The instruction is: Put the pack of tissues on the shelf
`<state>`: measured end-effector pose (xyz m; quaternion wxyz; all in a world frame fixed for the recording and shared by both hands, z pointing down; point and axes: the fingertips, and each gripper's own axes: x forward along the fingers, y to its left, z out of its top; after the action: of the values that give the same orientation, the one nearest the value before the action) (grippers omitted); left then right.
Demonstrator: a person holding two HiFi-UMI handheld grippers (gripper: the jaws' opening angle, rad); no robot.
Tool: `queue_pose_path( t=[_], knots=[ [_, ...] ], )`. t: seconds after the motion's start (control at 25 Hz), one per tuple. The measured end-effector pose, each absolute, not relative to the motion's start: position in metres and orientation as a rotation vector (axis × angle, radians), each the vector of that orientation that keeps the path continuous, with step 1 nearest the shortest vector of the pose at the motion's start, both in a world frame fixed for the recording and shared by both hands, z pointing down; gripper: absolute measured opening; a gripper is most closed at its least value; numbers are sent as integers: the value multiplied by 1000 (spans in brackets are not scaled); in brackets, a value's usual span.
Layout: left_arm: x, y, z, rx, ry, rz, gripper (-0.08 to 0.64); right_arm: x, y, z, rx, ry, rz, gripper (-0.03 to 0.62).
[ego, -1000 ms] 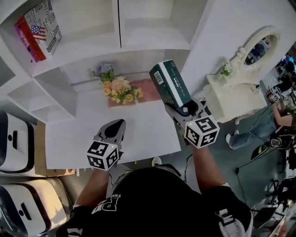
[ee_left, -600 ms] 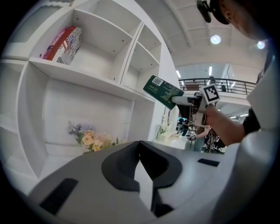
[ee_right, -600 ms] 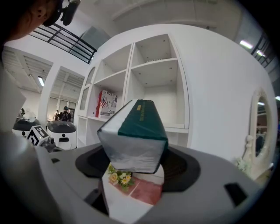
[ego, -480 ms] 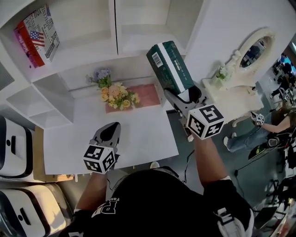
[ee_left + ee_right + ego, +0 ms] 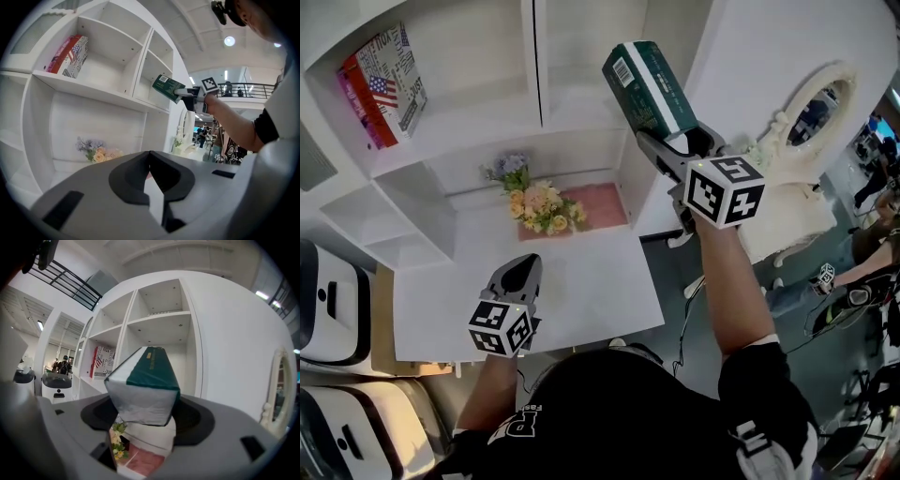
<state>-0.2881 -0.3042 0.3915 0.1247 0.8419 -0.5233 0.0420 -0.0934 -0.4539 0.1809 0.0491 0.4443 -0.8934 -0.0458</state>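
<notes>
The pack of tissues (image 5: 649, 89) is a dark green and white block, and my right gripper (image 5: 680, 150) is shut on its near end. It is held up in front of the upper right compartment (image 5: 586, 56) of the white shelf unit, tilted up and to the left. In the right gripper view the pack (image 5: 145, 380) fills the space between the jaws, with the open compartments (image 5: 161, 331) behind it. The left gripper view shows the pack (image 5: 168, 87) at the compartment's mouth. My left gripper (image 5: 517, 274) hovers low over the white table (image 5: 591, 291), shut and empty.
A red and patterned book (image 5: 380, 80) leans in the upper left compartment. A bunch of flowers (image 5: 539, 202) and a pink mat (image 5: 602, 202) lie at the table's back. A white mirror stand (image 5: 816, 108) is on the right, and white machines (image 5: 328, 291) on the left.
My right gripper has risen with the pack from table level up to the upper right compartment. The left gripper has barely moved.
</notes>
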Motion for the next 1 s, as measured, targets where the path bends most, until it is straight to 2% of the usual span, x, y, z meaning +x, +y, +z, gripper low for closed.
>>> queue_pose_path(
  t=[0.52, 1.0],
  knots=[
    [-295, -303, 390, 2413, -1581, 115, 14, -117, -511, 160, 1332, -2678, -108, 348],
    [-308, -293, 400, 2352, -1626, 105, 14, -131, -568, 174, 1378, -2569, 56, 351]
  ],
)
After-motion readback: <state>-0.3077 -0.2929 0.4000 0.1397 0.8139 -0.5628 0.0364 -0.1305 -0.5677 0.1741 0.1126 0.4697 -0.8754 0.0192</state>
